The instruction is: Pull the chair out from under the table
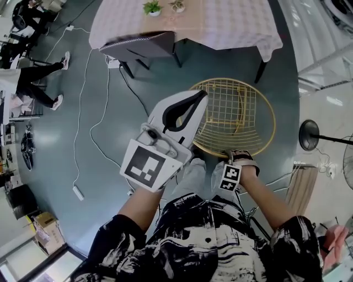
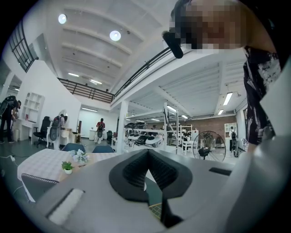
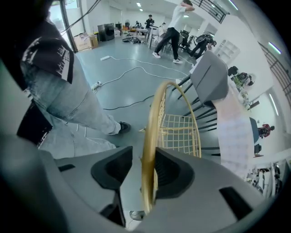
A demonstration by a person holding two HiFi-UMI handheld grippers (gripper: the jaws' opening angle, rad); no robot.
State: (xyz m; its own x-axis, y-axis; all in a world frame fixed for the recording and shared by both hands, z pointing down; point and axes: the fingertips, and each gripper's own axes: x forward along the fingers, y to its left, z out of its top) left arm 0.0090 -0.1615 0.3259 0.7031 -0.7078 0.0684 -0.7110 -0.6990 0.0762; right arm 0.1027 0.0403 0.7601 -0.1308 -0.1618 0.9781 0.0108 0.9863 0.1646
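Chair [image 3: 175, 127], the gold wire one, is running its round rim [image 3: 148, 136] through the gap of our right tongs [image 3: 143, 157]. These are pointing steeply down over it. The jaws are standing partly open. The rim is lying against one pad, a clear slit is showing at the other, and nothing is being squeezed.

The rim's line is passing lengthwise between the jaws, away from us toward the seat grid. We are judging that any move off it has to go upward, not sideways.

Our left tongs [image 2: 148, 157] are pointing level out into the room with the jaws together and nothing in them. They are well apart from the chair, so the right hand is plainly the nearer one.

From the head view, the chair is standing on the floor just in front of our legs, between us and the bench [image 1: 231, 27]. A strip of bare floor is showing between its far rim and the cloth's edge. We are reading the pull as essentially finished.

Counting outward, we are seeing:
- one gold chair
- one grey chair [image 1: 143, 47], partly tucked at the bench's left end
- one bench
- two small potted plants [image 1: 153, 7] on the bench
- one floor fan [image 1: 309, 135] off to the right
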